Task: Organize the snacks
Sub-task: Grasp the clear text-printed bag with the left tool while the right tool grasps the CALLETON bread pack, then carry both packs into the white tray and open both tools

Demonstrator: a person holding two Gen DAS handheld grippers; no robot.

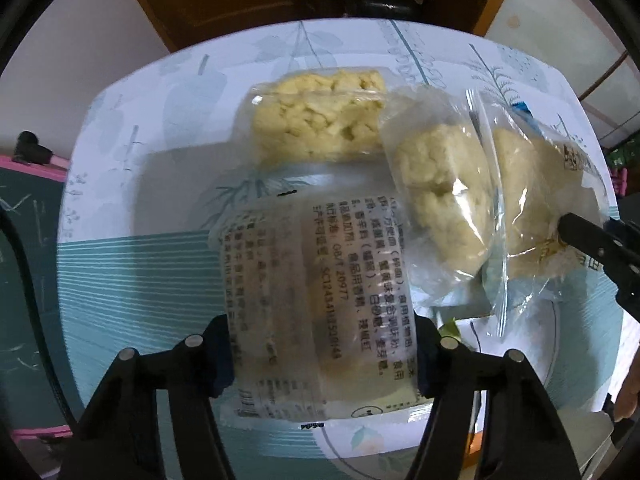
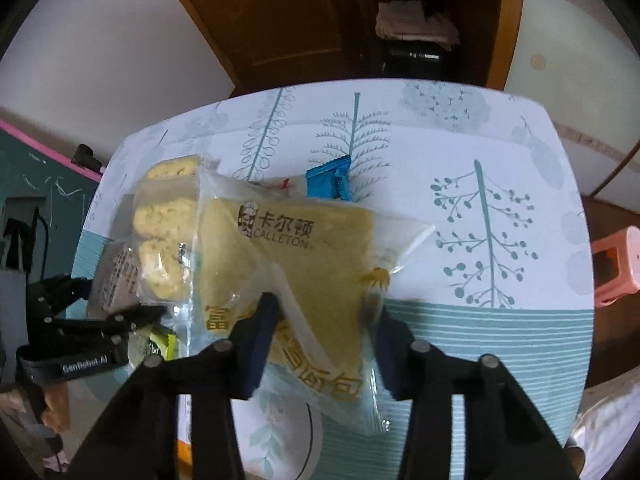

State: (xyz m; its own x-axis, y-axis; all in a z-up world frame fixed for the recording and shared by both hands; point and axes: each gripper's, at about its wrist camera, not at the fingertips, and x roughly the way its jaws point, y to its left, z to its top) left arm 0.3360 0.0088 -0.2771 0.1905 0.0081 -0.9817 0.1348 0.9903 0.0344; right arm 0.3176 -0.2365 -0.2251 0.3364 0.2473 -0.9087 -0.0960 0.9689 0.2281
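My left gripper (image 1: 322,360) is shut on a clear-wrapped snack with printed text (image 1: 316,304), held just above the table. Beyond it lie a yellow puffed-snack pack (image 1: 316,120) and a second clear pack (image 1: 440,196). My right gripper (image 2: 324,340) is shut on a wrapped bread slice marked CALLETON (image 2: 304,264); it also shows in the left wrist view (image 1: 536,200), with the right gripper's finger (image 1: 592,240) against it. The left gripper (image 2: 96,320) shows at the left of the right wrist view, beside puffed-snack packs (image 2: 164,236).
A small blue wrapper (image 2: 330,178) lies beyond the bread. The table has a tree-patterned cloth (image 2: 480,220). A green packet (image 2: 160,346) lies near the front. A pink stool (image 2: 616,264) stands right; a wooden cabinet (image 2: 304,20) stands behind.
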